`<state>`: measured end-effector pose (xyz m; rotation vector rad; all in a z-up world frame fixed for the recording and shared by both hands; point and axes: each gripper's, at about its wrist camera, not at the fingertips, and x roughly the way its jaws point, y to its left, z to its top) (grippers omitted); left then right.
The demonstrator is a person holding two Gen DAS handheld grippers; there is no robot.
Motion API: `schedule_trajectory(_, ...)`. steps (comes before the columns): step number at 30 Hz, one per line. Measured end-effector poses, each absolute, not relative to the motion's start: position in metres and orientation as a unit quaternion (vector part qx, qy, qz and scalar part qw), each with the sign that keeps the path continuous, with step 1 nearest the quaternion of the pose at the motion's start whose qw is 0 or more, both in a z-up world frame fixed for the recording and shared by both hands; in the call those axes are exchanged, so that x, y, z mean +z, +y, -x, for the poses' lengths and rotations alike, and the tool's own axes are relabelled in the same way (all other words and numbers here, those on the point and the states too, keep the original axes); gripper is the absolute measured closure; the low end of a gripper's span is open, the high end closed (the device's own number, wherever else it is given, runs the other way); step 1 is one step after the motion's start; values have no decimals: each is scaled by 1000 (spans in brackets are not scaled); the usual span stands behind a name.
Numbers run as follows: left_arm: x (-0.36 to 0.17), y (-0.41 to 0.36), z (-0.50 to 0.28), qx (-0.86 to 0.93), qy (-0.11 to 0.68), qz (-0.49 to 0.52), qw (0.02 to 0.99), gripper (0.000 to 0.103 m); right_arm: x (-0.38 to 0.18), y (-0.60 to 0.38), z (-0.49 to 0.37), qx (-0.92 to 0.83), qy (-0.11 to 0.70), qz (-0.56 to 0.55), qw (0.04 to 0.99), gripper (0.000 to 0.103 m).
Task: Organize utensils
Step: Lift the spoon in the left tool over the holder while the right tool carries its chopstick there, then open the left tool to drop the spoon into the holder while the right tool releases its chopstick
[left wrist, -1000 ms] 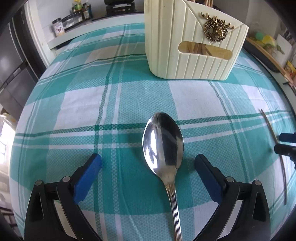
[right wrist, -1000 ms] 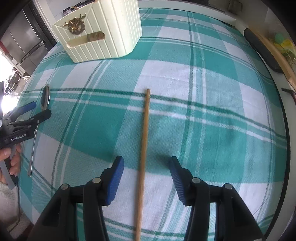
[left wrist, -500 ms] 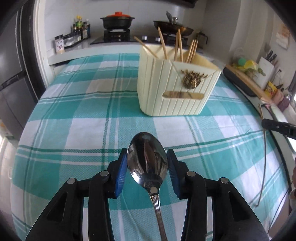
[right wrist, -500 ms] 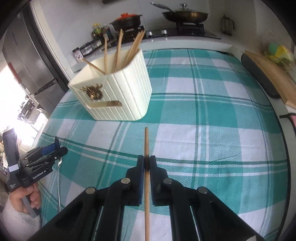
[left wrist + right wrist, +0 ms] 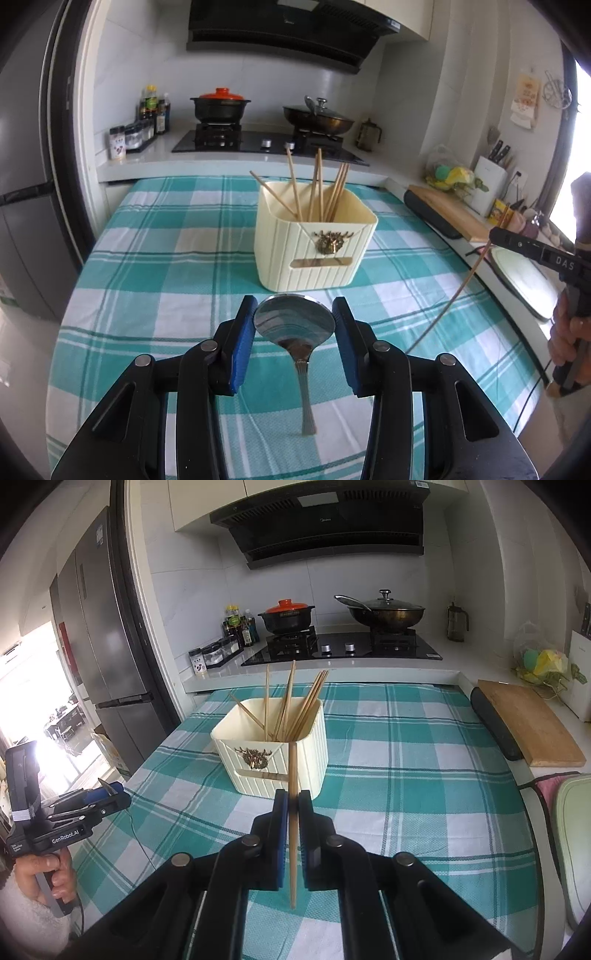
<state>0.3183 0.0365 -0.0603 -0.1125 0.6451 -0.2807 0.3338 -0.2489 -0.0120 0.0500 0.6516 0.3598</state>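
— Spoon [image 5: 294, 322] and chopstick [image 5: 292, 823], where were they at that point?

— Both were off the surface [image 5: 177, 266]. A second earlier they lay flat on the checked cloth between my spread pads. By now my left claw [image 5: 294, 325] had pinched the spoon by the sides of its bowl, handle hanging down beneath it, and my right claw [image 5: 292, 819] had clamped fully on the chopstick, which stood nearly upright between the blue pads.

— And the holder?

— Straight ahead of both claws, the cream utensil holder [image 5: 314, 240] stood on the surface with other chopsticks [image 5: 291, 705] already leaning in it.

— So what did that mean?

— I judged the pick-up done for both pieces; what remained was carrying them forward over the holder's rim and dropping them in.
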Motion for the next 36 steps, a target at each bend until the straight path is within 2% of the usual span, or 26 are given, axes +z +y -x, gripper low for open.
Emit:
schedule_trajectory(10, -25, 42, -340, -174, 312, 77, 931, 61, 30, -244, -372, 179, 289, -7, 940, 97)
schedule_trajectory(15, 22, 50, -364, -200, 292, 98, 930, 61, 59, -244, -403, 177, 275, -9, 945, 97)
schedule_trajectory(20, 80, 48, -398, -184, 234, 83, 951, 61, 97, -239, -433, 180, 238, -16, 954, 97)
schedule_trajectory(24, 101, 39, -433, -168, 206, 66, 962, 61, 114, -229, -458, 184, 220, -25, 958, 97)
schedule_trajectory(29, 74, 22, -484, -144, 230, 50, 961, 61, 93, -203, -495, 187, 249, -6, 950, 97)
schedule_trajectory(36, -9, 8, -547, -126, 338, 39, 932, 61, -3, -183, -562, 187, 421, -26, 887, 97)
